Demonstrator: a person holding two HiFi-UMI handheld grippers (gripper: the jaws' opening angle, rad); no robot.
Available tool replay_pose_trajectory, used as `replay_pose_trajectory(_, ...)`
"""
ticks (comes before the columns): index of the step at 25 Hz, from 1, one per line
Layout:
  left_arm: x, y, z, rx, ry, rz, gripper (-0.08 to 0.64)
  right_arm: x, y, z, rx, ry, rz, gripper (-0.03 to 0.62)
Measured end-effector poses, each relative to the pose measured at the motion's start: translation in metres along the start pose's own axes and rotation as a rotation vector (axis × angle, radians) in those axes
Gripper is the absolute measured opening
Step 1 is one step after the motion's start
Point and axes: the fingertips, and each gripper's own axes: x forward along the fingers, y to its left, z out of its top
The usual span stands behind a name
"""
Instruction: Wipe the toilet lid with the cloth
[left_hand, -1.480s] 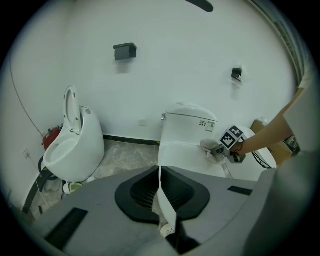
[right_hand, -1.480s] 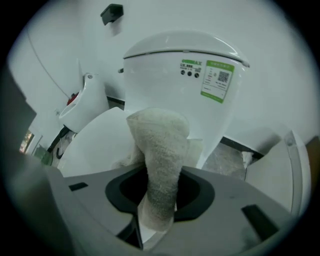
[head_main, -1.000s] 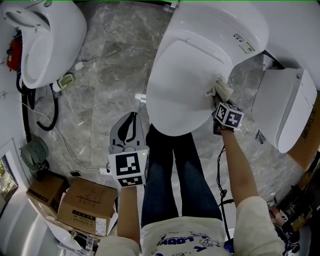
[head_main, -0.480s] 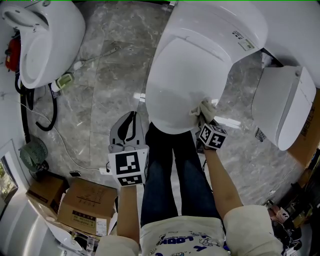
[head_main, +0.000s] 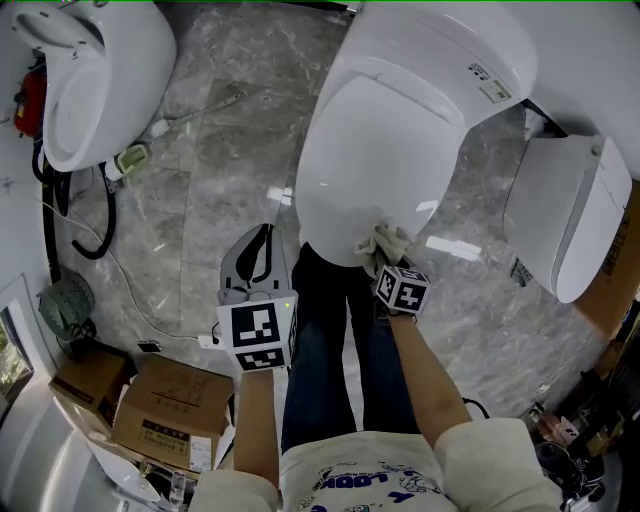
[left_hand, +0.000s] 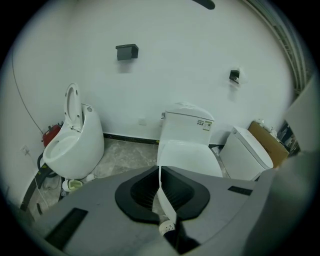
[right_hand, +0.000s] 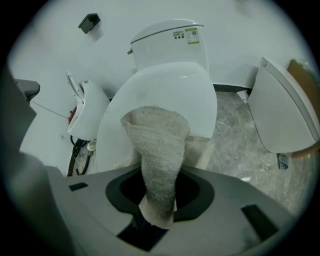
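The beige terry cloth (right_hand: 158, 145) lies bunched against the front rim of the closed white oval toilet lid (head_main: 372, 150), at the edge nearest the person. Its free end is pressed flat on the plastic and partly folded over the lip. The right tool (right_hand: 159, 186) has its jaws clamped on the gathered tail of the cloth. The fabric runs up out of the black pads and spreads onto the lid. Gripping it by the tail probably leaves a broad pad of towel to meet the surface, so the hard jaws stay off the lid. The tool points along the lid from the front, with the person's right arm reaching out over the jeans-clad legs.

The left tool (left_hand: 160, 174) hangs low and well apart from the lid, over the grey marble floor (head_main: 215, 150). Its jaws are drawn almost together with only a thin sliver between them, and they hold nothing. It seems parked there so as not to obstruct the wiping arm.

Since the cloth is at the near rim, the stroke seems to be at its front limit. A second white toilet with a raised seat (head_main: 95, 80) stands to the left and a third white toilet (head_main: 565, 215) to the right. Neither is involved.
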Motion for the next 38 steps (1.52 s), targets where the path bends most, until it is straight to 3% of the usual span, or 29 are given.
replay_pose_trajectory(7, -0.020, 0.007, 0.000, -0.027, 0.004, 0.020, 0.015, -0.011, 0.005, 0.002, 0.102, 0.089, 0.099, 0.116)
replay_pose_trajectory(13, -0.045, 0.021, 0.018, -0.056, -0.025, 0.049, 0.015, -0.043, 0.035, 0.031, 0.006, 0.018, 0.156, 0.115)
replay_pose_trajectory(20, -0.097, 0.040, 0.082, -0.066, -0.125, 0.108, 0.015, -0.142, 0.100, 0.124, -0.183, -0.227, 0.238, 0.115)
replay_pose_trajectory(30, -0.216, 0.049, 0.224, -0.060, -0.382, 0.154, 0.015, -0.368, 0.201, 0.282, -0.392, -0.714, 0.307, 0.115)
replay_pose_trajectory(38, -0.335, 0.045, 0.326, -0.041, -0.639, 0.209, 0.015, -0.546, 0.260, 0.336, -0.482, -1.019, 0.352, 0.115)
